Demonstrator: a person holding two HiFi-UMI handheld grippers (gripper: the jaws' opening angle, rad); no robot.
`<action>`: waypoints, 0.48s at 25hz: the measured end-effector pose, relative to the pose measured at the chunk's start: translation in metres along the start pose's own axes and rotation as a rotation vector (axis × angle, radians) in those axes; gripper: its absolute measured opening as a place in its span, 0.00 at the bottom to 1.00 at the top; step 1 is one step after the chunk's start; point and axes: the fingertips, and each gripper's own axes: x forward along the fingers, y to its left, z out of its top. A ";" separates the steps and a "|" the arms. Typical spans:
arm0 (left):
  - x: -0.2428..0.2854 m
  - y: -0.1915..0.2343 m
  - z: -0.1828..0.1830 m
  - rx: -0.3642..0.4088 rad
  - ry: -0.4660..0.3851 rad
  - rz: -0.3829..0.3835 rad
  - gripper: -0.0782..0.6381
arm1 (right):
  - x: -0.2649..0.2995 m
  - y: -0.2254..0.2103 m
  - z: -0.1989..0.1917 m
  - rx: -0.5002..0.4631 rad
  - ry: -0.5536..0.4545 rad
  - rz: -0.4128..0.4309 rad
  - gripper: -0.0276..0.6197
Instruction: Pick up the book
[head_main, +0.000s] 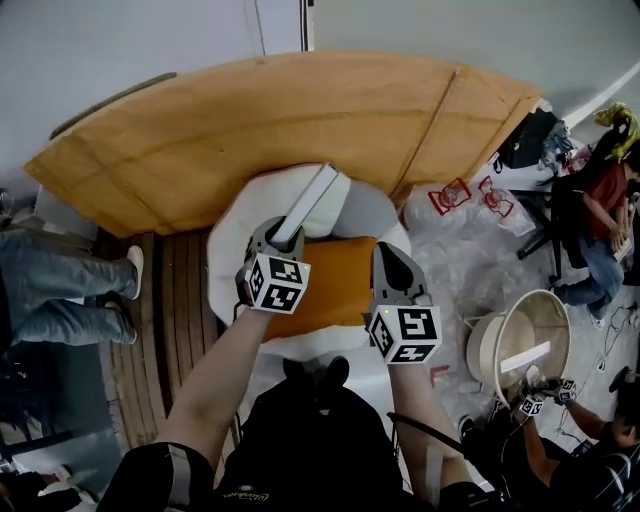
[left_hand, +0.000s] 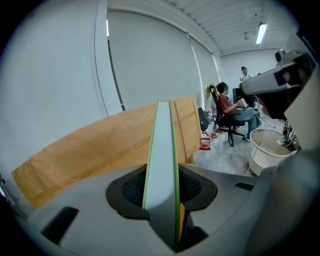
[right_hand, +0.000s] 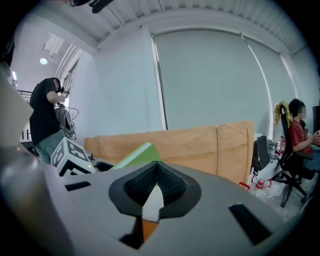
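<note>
Since the left gripper (left_hand: 162, 176) has its jaws pinched on the lower end of the book (head_main: 308, 203), which sticks up between them above the white seat (head_main: 232, 228) and its orange cushion (head_main: 335, 282), the pick-up looks as good as done to me. The right gripper (right_hand: 157, 169) hangs beside it with its jaws pressed together on nothing, so it takes no share in the hold, and what is left seems only to keep the book steady in the air
</note>
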 end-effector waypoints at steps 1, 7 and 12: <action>-0.012 0.000 0.008 -0.007 -0.019 0.002 0.31 | -0.004 0.002 0.011 0.000 -0.015 -0.001 0.05; -0.077 0.010 0.059 -0.085 -0.148 0.015 0.31 | -0.026 0.029 0.076 -0.047 -0.117 0.039 0.05; -0.130 0.023 0.102 -0.079 -0.268 0.030 0.31 | -0.048 0.057 0.118 -0.081 -0.196 0.080 0.05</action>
